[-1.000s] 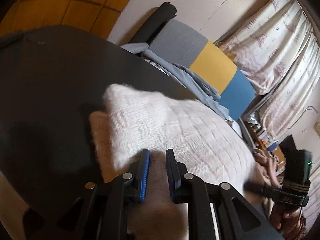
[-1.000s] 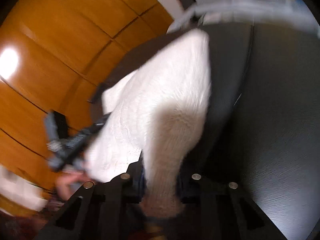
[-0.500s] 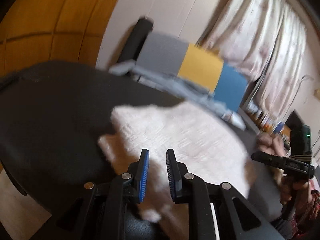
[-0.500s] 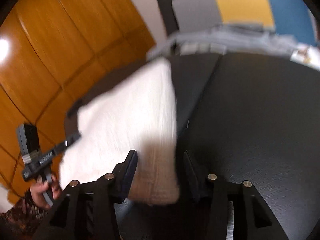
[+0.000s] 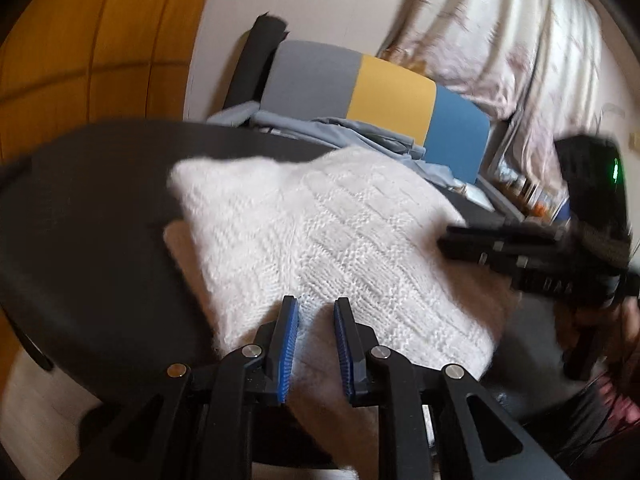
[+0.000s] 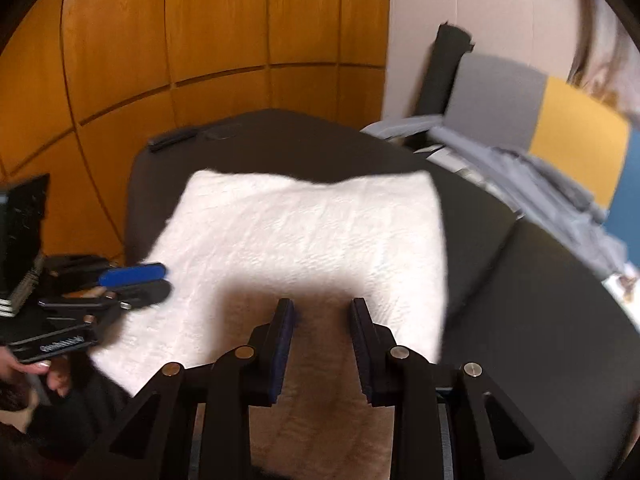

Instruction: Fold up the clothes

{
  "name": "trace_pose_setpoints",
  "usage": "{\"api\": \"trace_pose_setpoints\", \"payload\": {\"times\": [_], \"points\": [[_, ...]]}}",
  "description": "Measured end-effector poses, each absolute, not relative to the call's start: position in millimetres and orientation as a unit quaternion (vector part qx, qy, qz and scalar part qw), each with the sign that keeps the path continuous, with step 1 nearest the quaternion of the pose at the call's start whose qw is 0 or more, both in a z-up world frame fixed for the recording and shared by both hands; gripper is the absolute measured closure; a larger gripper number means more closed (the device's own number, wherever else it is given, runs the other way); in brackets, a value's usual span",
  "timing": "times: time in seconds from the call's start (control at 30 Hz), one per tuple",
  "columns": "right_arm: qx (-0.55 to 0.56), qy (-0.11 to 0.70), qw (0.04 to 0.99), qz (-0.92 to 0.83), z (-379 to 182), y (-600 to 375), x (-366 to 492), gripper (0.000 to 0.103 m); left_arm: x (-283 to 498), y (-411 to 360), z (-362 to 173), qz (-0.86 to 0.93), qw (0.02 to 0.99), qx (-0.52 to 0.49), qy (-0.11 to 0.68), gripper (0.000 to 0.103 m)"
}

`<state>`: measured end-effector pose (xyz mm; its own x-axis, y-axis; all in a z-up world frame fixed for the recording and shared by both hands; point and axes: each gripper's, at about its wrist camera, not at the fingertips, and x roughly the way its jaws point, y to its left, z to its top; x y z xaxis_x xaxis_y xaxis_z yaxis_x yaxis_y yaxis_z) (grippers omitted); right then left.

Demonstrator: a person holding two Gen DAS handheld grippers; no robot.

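Observation:
A white knit sweater [image 5: 320, 232] [image 6: 304, 232] lies folded in a flat rectangle on the black table [image 5: 80, 220] [image 6: 540, 320]. My left gripper [image 5: 314, 302] [image 6: 164, 280] hovers at the sweater's left edge, its blue pads a narrow gap apart, with no fabric pinched between them. My right gripper [image 6: 322, 304] [image 5: 452, 244] hangs over the near edge. Its jaws are closing, and the sweater lies below them, not between the pads.
A chair with a grey, yellow and blue back [image 5: 392, 96] [image 6: 576, 136] stands behind the table, with blue-grey clothes [image 5: 352, 132] [image 6: 520, 172] heaped before it. A dark remote [image 6: 172, 140] lies at the table's far edge. Wooden wall panels [image 6: 200, 40] rise behind.
The right gripper held a raised fold of the sweater, then opened, let it go and drew back. The sweater has come down flat. Both views have rolled and shifted.

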<state>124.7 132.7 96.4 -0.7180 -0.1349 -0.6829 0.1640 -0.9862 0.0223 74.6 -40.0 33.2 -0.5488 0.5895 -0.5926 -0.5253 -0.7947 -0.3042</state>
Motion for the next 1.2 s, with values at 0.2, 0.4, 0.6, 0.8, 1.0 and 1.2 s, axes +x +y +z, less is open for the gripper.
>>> {"api": "trace_pose_setpoints", "payload": {"times": [0.2,0.4,0.6,0.8,1.0,1.2], "points": [[0.372,0.023,0.090,-0.924,74.2,135.0,118.4,0.073,64.3,-52.1,32.5,0.862,0.329,-0.374,-0.097,0.083],[0.318,-0.052,0.096,-0.942,111.7,160.0,138.1,0.073,77.4,-57.7,58.4,0.891,0.287,-0.331,-0.117,0.084],[0.372,-0.022,0.128,-0.919,89.6,123.8,122.9,0.072,71.5,-19.9,43.8,0.901,0.230,-0.367,0.016,0.082],[0.386,-0.003,0.129,-0.913,86.6,113.9,123.4,0.063,62.0,-36.0,62.4,0.899,0.196,-0.390,-0.042,0.079],[0.334,-0.089,0.078,-0.935,125.1,170.9,130.0,0.029,43.1,-61.7,72.7,0.902,0.164,-0.388,-0.095,0.066],[0.386,-0.159,0.069,-0.906,96.1,219.1,103.6,0.027,24.2,-81.0,43.3,0.835,0.214,-0.467,-0.196,0.037]]}}
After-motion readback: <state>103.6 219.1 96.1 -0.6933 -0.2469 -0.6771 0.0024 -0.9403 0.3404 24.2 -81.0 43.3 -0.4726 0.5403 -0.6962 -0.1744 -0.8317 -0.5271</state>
